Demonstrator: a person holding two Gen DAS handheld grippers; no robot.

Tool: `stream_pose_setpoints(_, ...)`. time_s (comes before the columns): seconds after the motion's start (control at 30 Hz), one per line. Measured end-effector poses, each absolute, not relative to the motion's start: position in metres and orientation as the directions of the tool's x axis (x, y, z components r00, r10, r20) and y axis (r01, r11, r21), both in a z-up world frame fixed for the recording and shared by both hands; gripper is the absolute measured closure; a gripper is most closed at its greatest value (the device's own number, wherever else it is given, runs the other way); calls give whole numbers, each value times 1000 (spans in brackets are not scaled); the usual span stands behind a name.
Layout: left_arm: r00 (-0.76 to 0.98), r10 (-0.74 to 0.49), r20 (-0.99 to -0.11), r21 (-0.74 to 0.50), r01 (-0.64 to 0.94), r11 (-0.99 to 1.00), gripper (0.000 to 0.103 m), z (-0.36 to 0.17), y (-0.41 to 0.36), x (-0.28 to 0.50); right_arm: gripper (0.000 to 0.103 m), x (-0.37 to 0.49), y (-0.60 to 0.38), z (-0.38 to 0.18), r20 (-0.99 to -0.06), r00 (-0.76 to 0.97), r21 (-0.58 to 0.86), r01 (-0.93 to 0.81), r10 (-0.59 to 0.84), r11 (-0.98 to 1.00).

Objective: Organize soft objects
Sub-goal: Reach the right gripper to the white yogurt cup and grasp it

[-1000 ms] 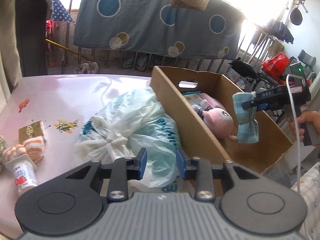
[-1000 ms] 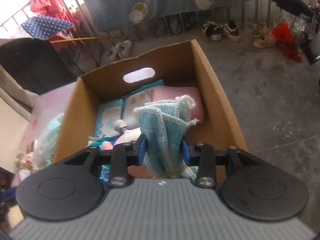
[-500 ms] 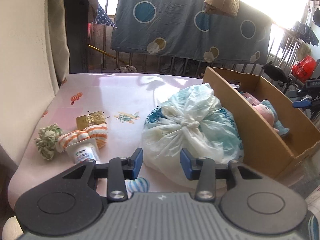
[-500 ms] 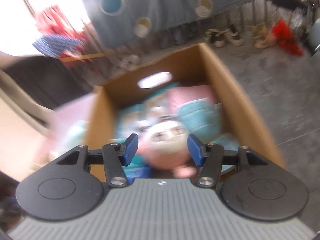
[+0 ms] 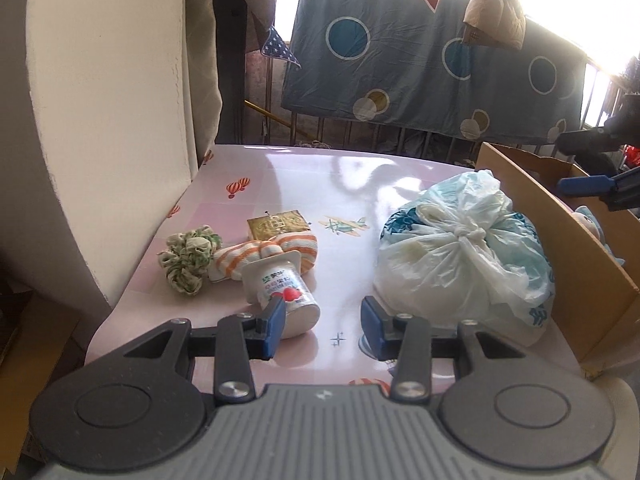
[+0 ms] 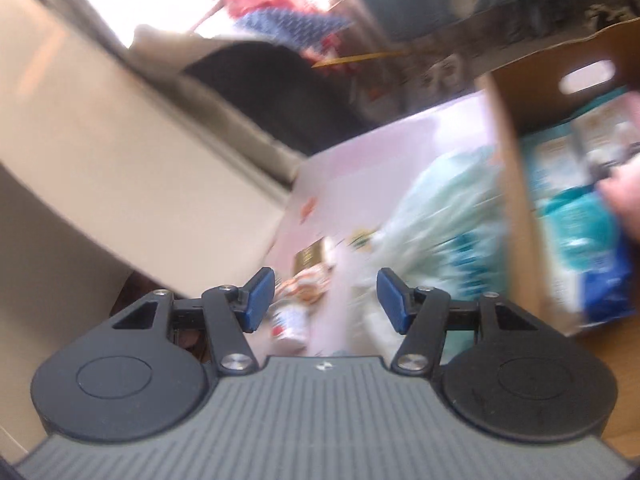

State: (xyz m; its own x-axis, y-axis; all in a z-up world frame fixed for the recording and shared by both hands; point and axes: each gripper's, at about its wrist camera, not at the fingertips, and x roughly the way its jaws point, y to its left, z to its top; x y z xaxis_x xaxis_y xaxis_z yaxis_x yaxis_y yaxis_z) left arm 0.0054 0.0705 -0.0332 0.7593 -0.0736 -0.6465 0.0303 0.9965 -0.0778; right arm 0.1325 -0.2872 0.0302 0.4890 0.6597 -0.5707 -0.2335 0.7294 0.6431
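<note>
My left gripper (image 5: 322,330) hangs open and empty over the near edge of the pink table (image 5: 320,184). Just ahead of its left finger lies a small yogurt bottle (image 5: 280,284) on its side. Behind that sit an orange-striped sock roll (image 5: 288,250) and a green-and-white scrunchie (image 5: 190,256). A knotted plastic bag (image 5: 460,256) rests against the cardboard box (image 5: 560,248) on the right. My right gripper (image 6: 325,300) is empty, its jaws opening, and it points at the table left of the box (image 6: 512,160); this view is blurred. A bit of blue cloth (image 5: 596,224) shows inside the box.
A cream wall (image 5: 108,120) borders the table's left side. A small gold box (image 5: 278,224) lies behind the sock. Several packs (image 6: 580,216) fill the cardboard box. A blue spotted sheet (image 5: 420,60) hangs on railings beyond the table.
The right gripper let the blue cloth go into the box and swung left toward the table. The left gripper swung left from the bag to the bottle and sock, opening slightly.
</note>
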Motion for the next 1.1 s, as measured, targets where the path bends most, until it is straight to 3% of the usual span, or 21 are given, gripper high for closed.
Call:
stream_pose_setpoints(0.27,708,-114,-697,-172,-10,985,60,-56,101,31,46,159,-157,-34,-601,278,714,-236,750,660)
stream_pose_setpoints(0.4,646,-175,-743,-266,-46,963,58,-71,118,59,46,179,-107,-65,-641,219,702,-219,735,678)
stream_pose_setpoints(0.5,606,-173,-777,-271,-72,960,56,-80,121,77,46,198,-80,-84,-677,188,683,-199,711,703)
stream_pose_setpoints(0.7,570,-199,-797,-325,-128,937,54,-97,129,104,46,228,-54,-117,-742,137,636,-164,656,754)
stream_pose_setpoints(1.1,575,-204,-792,-338,-135,931,56,-101,130,122,45,241,-50,-139,-704,123,693,-96,699,715)
